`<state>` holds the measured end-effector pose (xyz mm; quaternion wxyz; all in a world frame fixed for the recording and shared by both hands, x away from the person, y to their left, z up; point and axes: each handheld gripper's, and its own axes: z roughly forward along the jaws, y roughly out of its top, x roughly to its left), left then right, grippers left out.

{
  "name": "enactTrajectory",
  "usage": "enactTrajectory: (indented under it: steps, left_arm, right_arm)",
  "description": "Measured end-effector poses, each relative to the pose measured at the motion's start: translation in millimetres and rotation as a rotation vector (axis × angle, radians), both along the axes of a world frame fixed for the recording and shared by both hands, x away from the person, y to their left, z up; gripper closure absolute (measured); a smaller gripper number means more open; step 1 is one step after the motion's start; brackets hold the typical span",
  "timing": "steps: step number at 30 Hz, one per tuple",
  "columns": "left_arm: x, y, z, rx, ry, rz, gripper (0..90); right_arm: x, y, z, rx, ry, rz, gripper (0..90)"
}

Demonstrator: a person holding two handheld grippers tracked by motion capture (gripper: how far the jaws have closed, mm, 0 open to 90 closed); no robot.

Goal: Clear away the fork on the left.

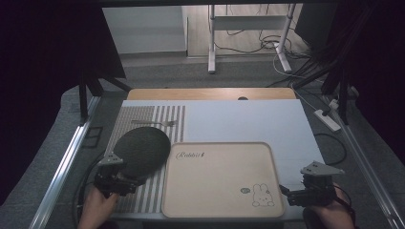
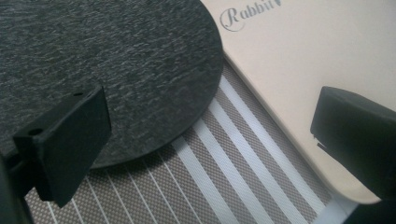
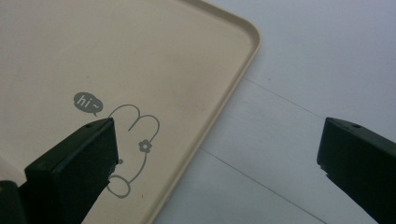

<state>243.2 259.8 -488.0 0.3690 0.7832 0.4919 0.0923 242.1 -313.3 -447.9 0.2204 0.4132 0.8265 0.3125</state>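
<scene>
Seeing both grippers w/ jaws spread, nothing held: my left gripper (image 1: 128,180) by the dark round mat (image 1: 142,150), right gripper (image 1: 285,191) beside the rabbit tray (image 1: 219,176).

The room is dim, with dark curtains (image 1: 43,71) hanging at both sides. Grey carpet floor (image 1: 162,74) stretches beyond the wooden table (image 1: 210,93). A white metal stand (image 1: 248,36) rises at the far end before a pale wall (image 1: 143,28), with tangled cables (image 1: 286,52) around it and a white power strip (image 1: 327,120) at the right
</scene>
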Motion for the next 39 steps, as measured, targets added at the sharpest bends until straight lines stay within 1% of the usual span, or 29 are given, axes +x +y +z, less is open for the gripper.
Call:
enactTrajectory:
  steps: [2, 7, 10, 11, 14, 16, 18, 24, 25, 27, 28, 31, 35, 37, 39]
  left_arm:
    - [4.6, 0.1, -0.4, 0.006, 0.007, 0.007, 0.0]
    - [16.2, -0.9, -1.3, 0.029, 0.008, 0.013, 0.0]
    - [24.1, -0.8, -1.7, 0.017, 0.029, 0.016, 0.0]
    - [26.6, -0.7, -1.9, 0.019, 0.031, 0.015, 0.0]
    - [34.2, -1.0, -2.7, 0.055, 0.021, 0.004, 0.0]
    - [39.7, -0.3, -3.3, 0.065, 0.034, 0.010, 0.0]
    - [45.3, 1.0, -4.5, 0.057, 0.041, 0.016, 0.0]
    - [61.7, 3.8, -6.3, 0.065, 0.070, 0.039, 0.0]
    - [64.5, 4.0, -6.4, 0.060, 0.076, 0.043, 0.0]
    - [69.9, 4.6, -6.8, 0.035, 0.078, 0.049, 0.0]
    - [72.9, 4.8, -6.8, 0.032, 0.081, 0.053, 0.0]
    - [81.7, 5.1, -7.0, 0.047, 0.076, 0.072, 0.0]
    - [95.1, 6.5, -7.7, 0.045, 0.088, 0.093, 0.0]
    - [102.1, 6.6, -8.3, 0.056, 0.094, 0.106, 0.0]
    - [108.6, 6.6, -9.1, 0.061, 0.098, 0.108, 0.0]
  right_arm:
    - [0.1, 0.1, -0.1, -0.001, 0.002, 0.001, 0.0]
    - [0.1, 0.4, -0.2, -0.004, 0.004, 0.002, 0.0]
    - [0.2, 0.7, -0.4, -0.003, 0.005, 0.003, 0.0]
    - [0.2, 0.8, -0.5, -0.004, 0.005, 0.004, 0.0]
    - [0.3, 0.9, -0.5, -0.008, 0.006, 0.005, 0.0]
    - [0.4, 1.0, -0.6, -0.010, 0.007, 0.006, 0.0]
    - [0.4, 1.1, -0.7, -0.012, 0.008, 0.008, 0.0]
    - [0.5, 1.7, -1.1, -0.013, 0.011, 0.009, 0.0]
    - [0.5, 1.8, -1.1, -0.014, 0.011, 0.009, 0.0]
    - [0.5, 1.8, -1.2, -0.014, 0.011, 0.009, 0.0]
    - [0.6, 1.8, -1.2, -0.014, 0.011, 0.008, 0.0]
    - [0.7, 1.6, -1.1, -0.013, 0.012, 0.007, 0.0]
    - [0.8, 1.7, -1.2, -0.013, 0.013, 0.008, 0.0]
    - [0.9, 1.7, -1.2, -0.013, 0.013, 0.008, 0.0]
    - [1.0, 1.5, -1.2, -0.012, 0.014, 0.008, 0.0]
